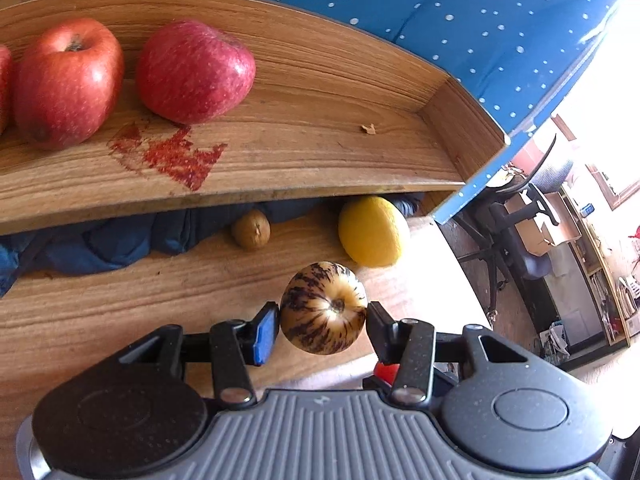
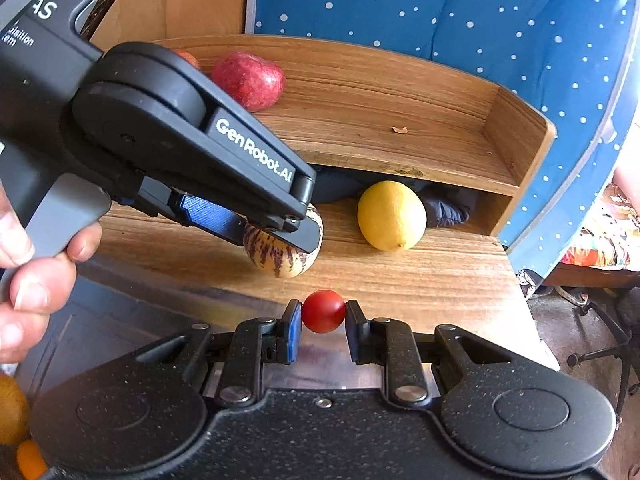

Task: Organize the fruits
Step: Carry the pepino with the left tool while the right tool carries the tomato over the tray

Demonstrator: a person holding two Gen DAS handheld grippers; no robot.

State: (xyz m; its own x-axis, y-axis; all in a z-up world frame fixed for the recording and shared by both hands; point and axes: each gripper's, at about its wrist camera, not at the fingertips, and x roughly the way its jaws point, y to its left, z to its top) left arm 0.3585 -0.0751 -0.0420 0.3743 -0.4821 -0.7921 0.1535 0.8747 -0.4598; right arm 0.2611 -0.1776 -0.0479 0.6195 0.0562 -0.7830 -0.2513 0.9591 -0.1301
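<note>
My left gripper (image 1: 323, 312) is shut on a cream fruit with purple stripes (image 1: 323, 308), held just above the lower wooden shelf (image 1: 120, 300). The right wrist view shows that same striped fruit (image 2: 280, 256) under the left gripper's fingers (image 2: 216, 216). My right gripper (image 2: 323, 314) is shut on a small red tomato (image 2: 323, 311) near the shelf's front edge. A yellow lemon (image 1: 374, 231) (image 2: 391, 215) and a brown kiwi (image 1: 251, 229) lie further back on the lower shelf. Red apples (image 1: 195, 70) (image 1: 66, 80) rest on the upper shelf (image 1: 320, 136).
Dark blue cloth (image 1: 100, 240) is bunched under the upper shelf. A blue dotted cushion (image 2: 440, 12) stands behind the shelf unit. A hand (image 2: 32, 272) grips the left tool. Orange fruits (image 2: 12, 412) show at the lower left. An office chair (image 1: 528, 220) stands to the right.
</note>
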